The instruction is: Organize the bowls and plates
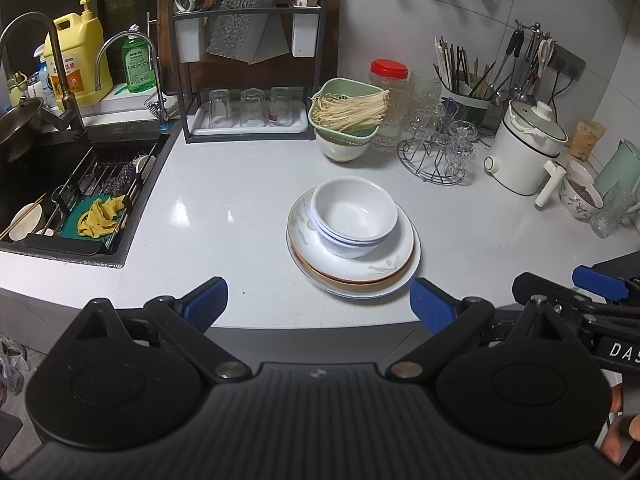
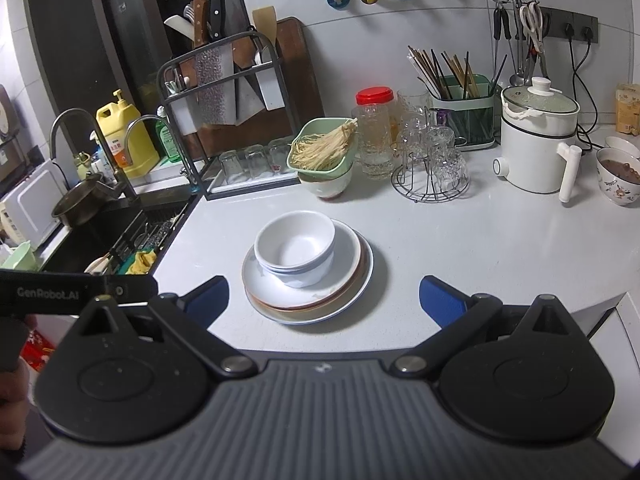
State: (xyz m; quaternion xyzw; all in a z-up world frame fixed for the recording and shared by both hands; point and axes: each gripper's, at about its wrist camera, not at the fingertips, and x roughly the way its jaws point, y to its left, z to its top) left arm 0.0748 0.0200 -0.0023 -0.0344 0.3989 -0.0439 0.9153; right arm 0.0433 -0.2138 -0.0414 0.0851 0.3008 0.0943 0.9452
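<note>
Stacked white bowls (image 1: pixel 354 218) sit on a stack of plates (image 1: pixel 394 266) in the middle of the white counter; the same bowls (image 2: pixel 295 246) and plates (image 2: pixel 352 276) show in the right wrist view. My left gripper (image 1: pixel 319 304) is open and empty, at the counter's front edge, just short of the plates. My right gripper (image 2: pixel 324 300) is open and empty, also just short of the plates. Part of the right gripper (image 1: pixel 600 284) shows at the right of the left wrist view.
A black sink (image 1: pixel 76 200) with a rack and yellow cloth lies at left. A dish rack (image 1: pixel 248 120) with glasses, a green basket of noodles (image 1: pixel 346 110) on a bowl, a jar, a glass stand (image 1: pixel 436 156), a chopstick holder and a white pot (image 1: pixel 524 148) line the back.
</note>
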